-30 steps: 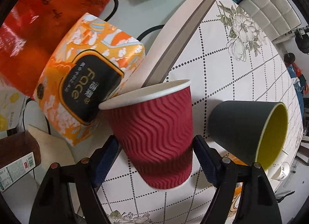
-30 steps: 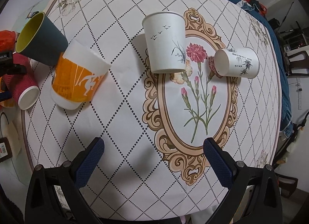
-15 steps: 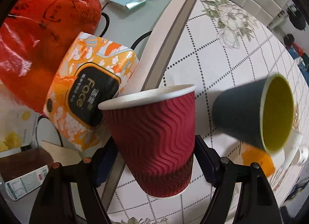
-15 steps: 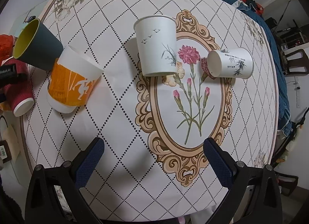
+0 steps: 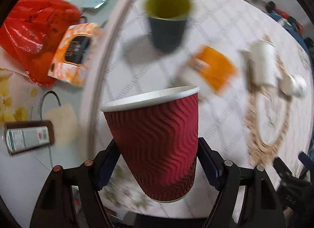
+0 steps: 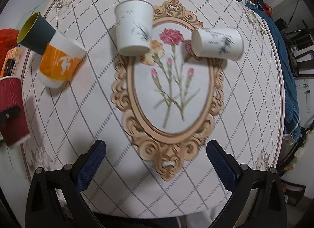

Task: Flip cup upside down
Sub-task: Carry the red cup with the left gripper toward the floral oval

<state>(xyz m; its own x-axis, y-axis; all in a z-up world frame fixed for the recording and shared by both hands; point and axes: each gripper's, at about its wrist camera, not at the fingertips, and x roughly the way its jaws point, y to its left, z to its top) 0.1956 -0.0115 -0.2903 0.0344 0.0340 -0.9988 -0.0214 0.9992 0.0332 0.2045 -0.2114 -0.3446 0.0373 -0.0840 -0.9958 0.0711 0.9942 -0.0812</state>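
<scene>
My left gripper (image 5: 157, 165) is shut on a dark red ribbed paper cup (image 5: 157, 139) and holds it above the table, rim away from the camera. The same red cup shows at the left edge of the right wrist view (image 6: 11, 108), with the left gripper's finger on it. My right gripper (image 6: 156, 159) is open and empty above the near table edge. A dark grey cup with a yellow inside (image 5: 166, 23) (image 6: 35, 31) lies on its side on the cloth. The left wrist view is blurred by motion.
An orange and white cup (image 6: 58, 64), a white cup with birds (image 6: 134, 29) and a small white cup (image 6: 217, 43) lie on the round table's flowered cloth (image 6: 176, 94). A tissue pack (image 5: 74, 55), a red plastic bag (image 5: 33, 35) and a brown box (image 5: 27, 137) lie left of the table.
My left gripper has lifted and swung the red cup back over the table's near left part, turning so more of the table shows. My right gripper has drifted slightly and stays open.
</scene>
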